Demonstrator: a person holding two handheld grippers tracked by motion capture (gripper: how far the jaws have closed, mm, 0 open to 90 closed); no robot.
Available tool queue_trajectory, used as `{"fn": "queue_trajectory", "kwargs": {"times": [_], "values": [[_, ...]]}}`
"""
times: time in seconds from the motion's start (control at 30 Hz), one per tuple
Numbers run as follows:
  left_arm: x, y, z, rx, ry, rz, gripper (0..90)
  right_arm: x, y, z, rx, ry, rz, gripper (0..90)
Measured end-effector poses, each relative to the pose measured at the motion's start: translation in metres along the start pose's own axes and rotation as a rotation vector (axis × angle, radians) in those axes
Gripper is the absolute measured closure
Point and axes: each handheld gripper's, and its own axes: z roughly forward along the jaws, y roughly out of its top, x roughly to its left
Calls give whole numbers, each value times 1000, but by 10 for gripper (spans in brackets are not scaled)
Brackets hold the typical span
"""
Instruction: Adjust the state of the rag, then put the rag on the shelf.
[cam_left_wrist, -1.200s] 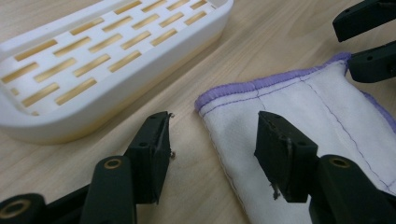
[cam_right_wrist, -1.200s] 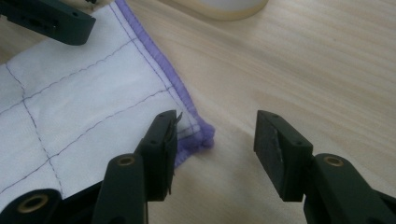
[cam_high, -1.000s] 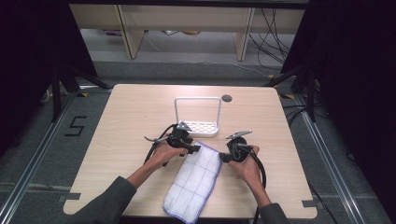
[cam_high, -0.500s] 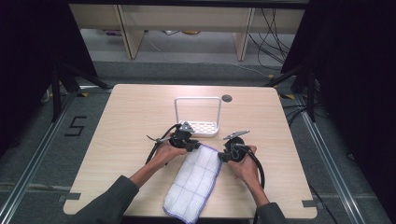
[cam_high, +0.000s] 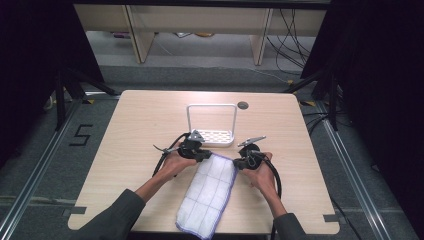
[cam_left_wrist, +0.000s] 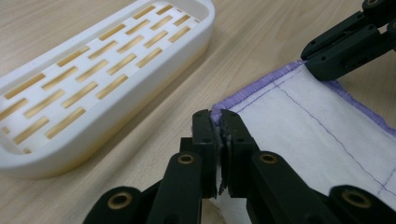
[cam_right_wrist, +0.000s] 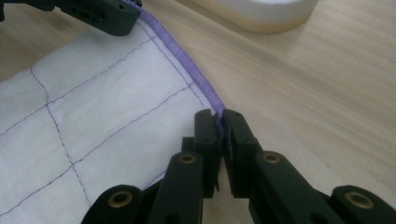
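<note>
A white quilted cloth (cam_high: 210, 192) with purple edging lies flat on the wooden table (cam_high: 140, 125), running toward the near edge. My left gripper (cam_high: 204, 155) is shut on its far left corner; in the left gripper view the jaws (cam_left_wrist: 217, 122) pinch the purple hem of the cloth (cam_left_wrist: 317, 126). My right gripper (cam_high: 238, 162) is shut on the far right corner, and in the right gripper view its jaws (cam_right_wrist: 218, 122) clamp the hem of the cloth (cam_right_wrist: 93, 107). Both sets of jaws have just been closing on the cloth. Each gripper's view shows the other gripper (cam_left_wrist: 345, 44) (cam_right_wrist: 100, 14) across the edge.
A white slotted rack (cam_high: 212, 134) with an upright wire handle stands just beyond the cloth; its tray (cam_left_wrist: 93, 79) lies close to the left gripper. A small dark round cap (cam_high: 243, 105) sits in the tabletop at the far side.
Both grippers have closed their jaws onto the cloth's far corners. The hands and the cloth have stayed in place.
</note>
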Motion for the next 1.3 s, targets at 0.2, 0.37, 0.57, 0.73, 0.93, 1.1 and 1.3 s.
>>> {"fn": "queue_trajectory", "kwargs": {"times": [0.2, 0.37, 0.57, 0.73, 0.93, 1.1, 1.3], "values": [[3, 0, -13, -20, 6, -7, 852, 6, 11, -1, -18, -1, -27, 856], [2, 2, -25, -38, 7, -10, 852, 11, 18, -8, -40, 13, -35, 857], [6, 6, -39, -52, 10, -15, 852, 11, 25, -7, -71, 19, -66, 857], [9, 6, -47, -68, 26, -29, 852, 15, 34, -7, -108, 22, -73, 857], [8, 6, -55, -87, 21, -26, 853, 20, 40, -14, -118, 28, -82, 857], [2, 11, -65, -108, 14, -8, 852, 22, 42, -20, -164, 32, -91, 857], [-8, 18, -78, -126, -3, 9, 853, 27, 43, -38, -198, 39, -95, 857]]}}
